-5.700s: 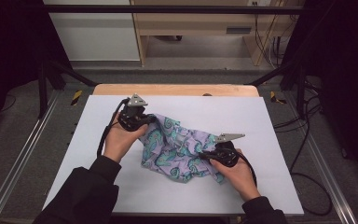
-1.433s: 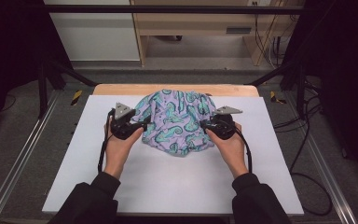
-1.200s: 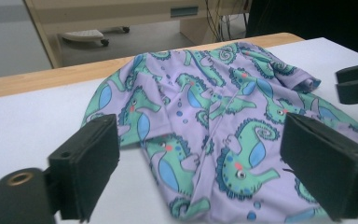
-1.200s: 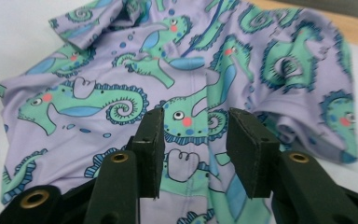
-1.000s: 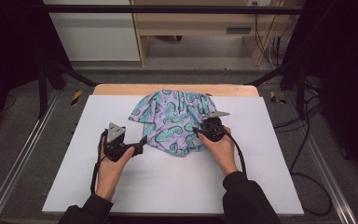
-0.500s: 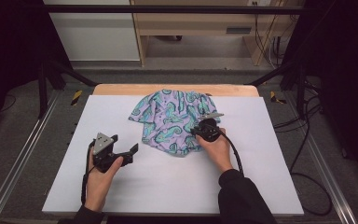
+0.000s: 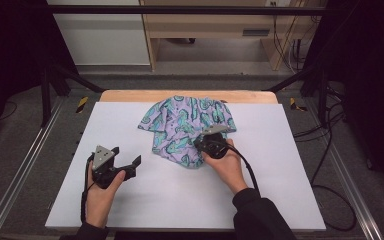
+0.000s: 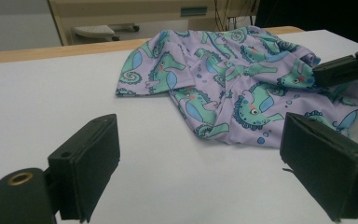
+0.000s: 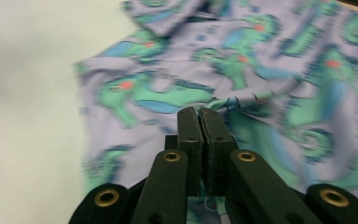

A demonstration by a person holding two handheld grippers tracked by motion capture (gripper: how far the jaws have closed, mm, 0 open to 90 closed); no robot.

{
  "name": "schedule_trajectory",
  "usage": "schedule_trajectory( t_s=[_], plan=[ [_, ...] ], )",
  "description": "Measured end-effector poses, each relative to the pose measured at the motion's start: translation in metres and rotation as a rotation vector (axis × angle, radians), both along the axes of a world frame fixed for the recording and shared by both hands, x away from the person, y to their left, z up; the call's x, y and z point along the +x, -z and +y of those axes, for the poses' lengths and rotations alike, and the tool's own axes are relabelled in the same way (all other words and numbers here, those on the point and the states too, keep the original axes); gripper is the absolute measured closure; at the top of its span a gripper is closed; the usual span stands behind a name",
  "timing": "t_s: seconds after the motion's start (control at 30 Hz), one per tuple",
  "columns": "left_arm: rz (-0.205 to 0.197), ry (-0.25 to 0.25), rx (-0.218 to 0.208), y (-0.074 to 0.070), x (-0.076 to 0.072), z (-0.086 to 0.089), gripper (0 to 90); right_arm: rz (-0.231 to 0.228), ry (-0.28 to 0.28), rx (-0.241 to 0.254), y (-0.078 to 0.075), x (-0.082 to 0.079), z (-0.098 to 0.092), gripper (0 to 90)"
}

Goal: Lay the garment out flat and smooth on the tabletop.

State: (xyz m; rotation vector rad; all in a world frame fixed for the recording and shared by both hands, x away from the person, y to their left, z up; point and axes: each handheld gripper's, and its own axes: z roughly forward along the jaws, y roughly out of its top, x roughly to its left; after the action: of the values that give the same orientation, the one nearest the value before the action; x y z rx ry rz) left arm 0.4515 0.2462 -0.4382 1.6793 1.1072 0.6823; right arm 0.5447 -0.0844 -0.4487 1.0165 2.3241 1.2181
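**Seahorse-print garment pinched at a white table**

A white tabletop [image 7: 180, 200] fills my workspace, with a strip of bare wood [image 7: 130, 96] along its far edge. Beyond it stand a pale cabinet [image 7: 105, 35] and a light wooden desk [image 7: 215, 30]; dark curtains hang at either side, metal rails [image 7: 20, 175] run along the table's flanks, and cables [image 7: 330, 130] trail over the grey floor on the right.

A lilac garment printed with green and blue seahorses [image 7: 187, 127] lies crumpled on the far middle of the table, touching the wooden strip. From my left gripper's camera the garment [image 8: 233, 88] spreads flat at one sleeve-like corner and bunches toward the right.

My right gripper [image 7: 202, 142] sits on the near edge of the cloth, my right hand [image 7: 227, 165] wrapped behind it, forearm angling in from the bottom right. In its own camera, the right gripper [image 9: 199, 114] has its jaws pressed together with a fold of the garment [image 9: 270, 74] caught at their tips.

My left gripper [image 7: 130, 164] rests low over bare tabletop, near the cloth but apart from it, my left hand [image 7: 100, 192] gripping it from below. In the left gripper view its jaws stand wide, nothing between them, pointing toward the garment.
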Motion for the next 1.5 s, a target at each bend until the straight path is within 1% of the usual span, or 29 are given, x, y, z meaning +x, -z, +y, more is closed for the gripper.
schedule_trajectory(
  t_s=[0.03,0.27,0.3,0.33,0.37,0.4,0.5,0.57,0.67,0.73,0.83,0.87,0.9,0.97,1.0,1.03,1.07,1.1,1.13,1.17,1.2,1.23,1.27,1.3,1.33,1.37,1.4,1.43,1.5],
  plan=[
    [0.006,-0.002,0.011,0.002,-0.002,0.001,12.0,-0.006,-0.022,-0.004,0.000,-0.006,0.005,88.1],
    [0.012,-0.014,0.013,0.002,-0.005,0.009,12.1,-0.015,-0.147,0.002,0.003,-0.049,0.039,88.2],
    [0.012,-0.014,0.013,0.002,-0.005,0.009,12.1,-0.015,-0.147,0.002,0.003,-0.049,0.039,88.2],
    [0.011,-0.018,0.015,0.001,-0.006,0.012,12.2,-0.007,-0.190,0.005,0.005,-0.064,0.048,88.2],
    [0.011,-0.018,0.015,0.001,-0.006,0.012,12.2,-0.007,-0.190,0.005,0.005,-0.064,0.048,88.2],
    [0.009,-0.020,0.012,0.000,-0.006,0.012,12.2,-0.003,-0.202,0.007,0.006,-0.069,0.052,88.2],
    [0.013,-0.018,0.015,0.000,-0.007,0.013,12.2,0.015,-0.270,0.004,0.011,-0.090,0.065,87.9],
    [0.017,-0.009,0.020,0.000,-0.007,0.012,12.3,0.022,-0.288,-0.012,0.016,-0.100,0.070,86.6],
    [0.015,0.004,0.035,-0.001,-0.008,0.009,12.3,0.033,-0.286,-0.002,0.022,-0.108,0.069,81.9],
    [0.012,0.013,0.040,-0.002,-0.009,0.006,12.1,0.031,-0.270,0.008,0.023,-0.117,0.062,74.7],
    [0.011,0.023,0.040,-0.002,-0.010,0.003,11.9,0.023,-0.264,0.009,0.022,-0.121,0.058,71.8],
    [0.010,0.030,0.045,-0.003,-0.011,0.001,11.8,0.009,-0.246,0.010,0.019,-0.126,0.050,68.3],
    [0.008,0.036,0.048,-0.003,-0.012,-0.002,11.8,0.009,-0.246,0.010,0.019,-0.126,0.050,68.3],
    [0.006,0.055,0.052,-0.003,-0.014,-0.008,11.8,-0.009,-0.218,0.010,0.016,-0.130,0.038,66.6],
    [0.006,0.075,0.055,-0.004,-0.016,-0.016,11.6,-0.020,-0.189,0.013,0.015,-0.131,0.026,65.0],
    [0.006,0.075,0.055,-0.004,-0.016,-0.016,11.5,-0.020,-0.189,0.013,0.015,-0.131,0.026,65.0],
    [0.006,0.090,0.058,-0.004,-0.017,-0.022,11.3,-0.035,-0.149,0.013,0.015,-0.130,0.010,61.6],
    [0.006,0.101,0.062,-0.003,-0.018,-0.027,11.3,-0.035,-0.149,0.013,0.015,-0.130,0.010,61.6],
    [0.007,0.109,0.068,-0.003,-0.019,-0.030,11.3,-0.045,-0.115,0.019,0.015,-0.129,-0.003,56.6],
    [0.009,0.122,0.073,-0.003,-0.020,-0.036,11.3,-0.056,-0.090,0.017,0.015,-0.128,-0.010,52.8],
    [0.012,0.136,0.076,-0.002,-0.022,-0.041,11.3,-0.056,-0.090,0.017,0.015,-0.128,-0.010,52.8],
    [0.012,0.152,0.085,-0.002,-0.023,-0.048,11.3,-0.074,-0.034,0.022,0.014,-0.126,-0.026,42.1],
    [0.015,0.162,0.092,-0.001,-0.024,-0.052,11.3,-0.074,-0.034,0.022,0.014,-0.126,-0.026,42.1],
    [0.022,0.178,0.099,0.000,-0.025,-0.060,11.3,-0.095,0.024,0.023,0.013,-0.125,-0.039,33.4],
    [0.025,0.187,0.104,0.001,-0.025,-0.064,11.3,-0.095,0.024,0.023,0.013,-0.125,-0.039,33.4],
    [0.033,0.203,0.107,0.003,-0.026,-0.076,11.4,-0.115,0.071,0.031,0.013,-0.123,-0.050,26.6],
    [0.037,0.209,0.108,0.004,-0.026,-0.082,11.4,-0.116,0.095,0.039,0.013,-0.122,-0.056,23.7],
    [0.037,0.209,0.108,0.004,-0.026,-0.082,11.3,-0.116,0.095,0.039,0.013,-0.122,-0.056,23.7],
    [0.046,0.202,0.117,0.007,-0.025,-0.092,10.0,-0.123,0.134,0.070,0.013,-0.122,-0.067,17.4]
  ],
)
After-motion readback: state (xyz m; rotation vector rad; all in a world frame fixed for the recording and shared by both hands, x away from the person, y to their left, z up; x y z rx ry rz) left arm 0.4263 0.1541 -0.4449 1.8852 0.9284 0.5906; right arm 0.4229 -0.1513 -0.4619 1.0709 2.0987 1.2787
